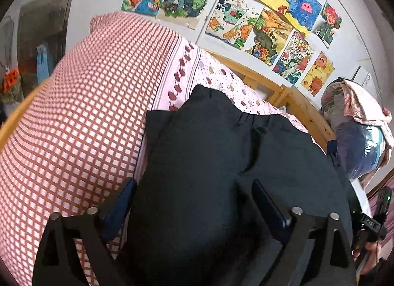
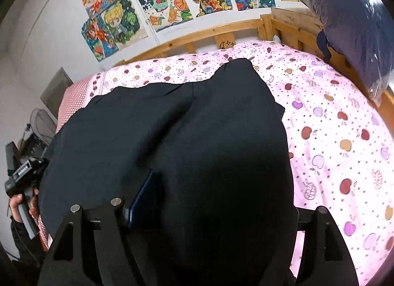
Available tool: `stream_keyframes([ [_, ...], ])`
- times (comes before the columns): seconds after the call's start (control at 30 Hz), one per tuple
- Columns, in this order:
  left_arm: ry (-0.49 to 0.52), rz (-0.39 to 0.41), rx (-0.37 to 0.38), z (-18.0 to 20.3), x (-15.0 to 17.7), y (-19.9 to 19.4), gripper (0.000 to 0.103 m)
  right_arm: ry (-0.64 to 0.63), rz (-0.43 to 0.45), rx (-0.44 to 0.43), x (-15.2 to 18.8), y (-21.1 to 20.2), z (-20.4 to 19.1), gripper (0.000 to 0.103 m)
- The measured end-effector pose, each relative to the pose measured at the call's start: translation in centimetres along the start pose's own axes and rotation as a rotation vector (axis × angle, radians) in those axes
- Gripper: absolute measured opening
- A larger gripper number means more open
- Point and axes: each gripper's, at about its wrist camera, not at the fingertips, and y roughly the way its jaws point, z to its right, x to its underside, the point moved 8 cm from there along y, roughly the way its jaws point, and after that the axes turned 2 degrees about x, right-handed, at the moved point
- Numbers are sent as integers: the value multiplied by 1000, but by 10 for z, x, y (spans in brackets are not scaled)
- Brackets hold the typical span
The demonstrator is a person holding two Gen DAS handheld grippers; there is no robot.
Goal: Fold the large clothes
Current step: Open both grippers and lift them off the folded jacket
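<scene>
Wooden-framed bed (image 2: pixel 172 42) with a pale pink sheet printed with apples (image 2: pixel 344 138); all positions are given relative to this bed. A large red-and-white checked quilt or pillow (image 1: pixel 86 113) is heaped at one end of the bed, filling the left half of the left wrist view. A large black fabric garment (image 2: pixel 197 138), partly folded with a long crease down its middle, lies spread across the middle of the bed on the apple sheet, its far edge short of the wooden rail. A row of bright children's paintings (image 1: pixel 234 15) is fixed to the white wall behind the bed rail. A bulky blue bundle in clear plastic (image 2: pixel 357 27) sits at the bed's corner, over the rail, with a pink-and-white cloth (image 1: pixel 364 103) on top of it.

Left gripper (image 1: pixel 194 202): black frame with blue-padded fingers (image 1: pixel 268 202), jaws spread wide apart, the black garment lying between and under them; whether the pads touch the cloth cannot be told. Right gripper (image 2: pixel 216 202): only its left blue finger (image 2: pixel 142 197) shows, pressed against the black garment, which drapes over and hides the other finger, so its state cannot be told.
</scene>
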Motion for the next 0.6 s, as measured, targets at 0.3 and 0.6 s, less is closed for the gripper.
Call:
stream_keyframes([
  [0.3,68,12,-67,12,6,-20,99,-29,-13,78,-7,-9,-7,77],
  [0.6,108,29,-84,31,14,-41,100,-134,-54,238,-11,-25,-3,92],
])
